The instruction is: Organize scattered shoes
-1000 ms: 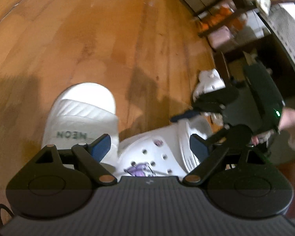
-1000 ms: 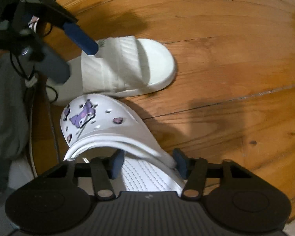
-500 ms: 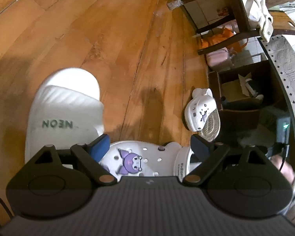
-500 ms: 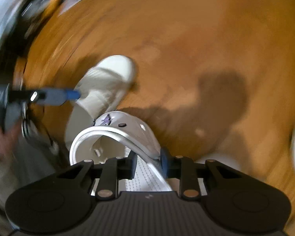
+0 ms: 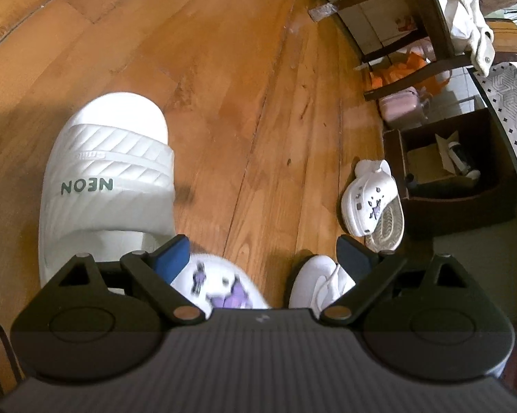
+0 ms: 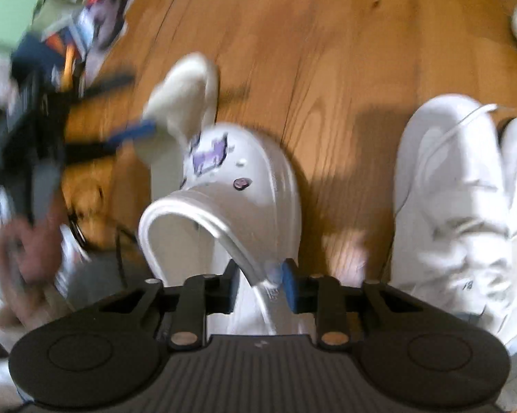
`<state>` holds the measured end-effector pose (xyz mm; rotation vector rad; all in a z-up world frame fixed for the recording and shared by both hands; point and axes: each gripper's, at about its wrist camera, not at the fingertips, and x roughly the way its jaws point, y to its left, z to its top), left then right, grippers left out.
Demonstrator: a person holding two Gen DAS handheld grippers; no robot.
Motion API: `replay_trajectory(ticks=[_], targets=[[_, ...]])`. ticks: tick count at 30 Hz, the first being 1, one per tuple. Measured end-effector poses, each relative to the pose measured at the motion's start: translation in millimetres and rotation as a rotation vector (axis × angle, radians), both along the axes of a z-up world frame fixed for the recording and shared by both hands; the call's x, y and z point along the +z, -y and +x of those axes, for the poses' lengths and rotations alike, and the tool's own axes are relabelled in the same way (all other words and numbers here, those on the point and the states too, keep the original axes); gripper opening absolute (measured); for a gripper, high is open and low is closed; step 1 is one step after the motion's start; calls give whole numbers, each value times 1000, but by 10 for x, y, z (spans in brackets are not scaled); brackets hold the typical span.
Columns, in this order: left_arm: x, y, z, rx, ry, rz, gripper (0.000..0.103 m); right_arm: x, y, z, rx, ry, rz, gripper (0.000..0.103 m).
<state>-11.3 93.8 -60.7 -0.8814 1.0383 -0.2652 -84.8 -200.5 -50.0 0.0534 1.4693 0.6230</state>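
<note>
Right wrist view: my right gripper, fingers opening, rim of white clog between them, beside white sneakers on the floor. Left wrist view: my left gripper released wide, opening, empty; NEON slide ahead; second clog tilted well apart.

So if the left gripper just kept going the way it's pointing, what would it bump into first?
Probably the white clog with the purple charm, just beyond the left gripper and between its wide-open fingers; past that, bare wooden floor. Depth is hard to judge.

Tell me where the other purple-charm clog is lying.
In the left wrist view, the second clog lies tipped on its side at right, on the wooden floor beside the dark box.
</note>
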Motion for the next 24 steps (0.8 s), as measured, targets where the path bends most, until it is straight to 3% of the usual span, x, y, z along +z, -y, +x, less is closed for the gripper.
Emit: replay_trajectory(ticks=[1, 2, 3, 6, 9, 11, 15, 19, 21, 24], targets=[[1, 4, 2, -1, -2, -2, 93, 32, -42, -48, 30, 55, -18, 38], [3, 8, 3, -3, -3, -4, 93, 64, -134, -119, 94, 168, -62, 44], [7, 12, 1, -4, -2, -3, 93, 51, -182, -150, 133, 203, -73, 48], [31, 24, -9, -10, 4, 2, 93, -44, -296, -235, 190, 322, -50, 45], [33, 20, -8, -6, 4, 0, 93, -168, -394, -323, 229, 446, -79, 36], [19, 16, -5, -5, -4, 6, 93, -120, -295, -296, 152, 422, -56, 34], [18, 10, -9, -2, -9, 4, 93, -191, 71, -93, -110, 258, 45, 26], [20, 20, 1, -8, -10, 16, 93, -131, 264, -101, -209, 295, -5, 24], [21, 35, 2, -16, -10, 14, 93, -49, 361, -85, -283, 328, -76, 24], [32, 47, -6, -20, -5, 8, 93, -3, 504, -54, -393, 329, -69, 24]])
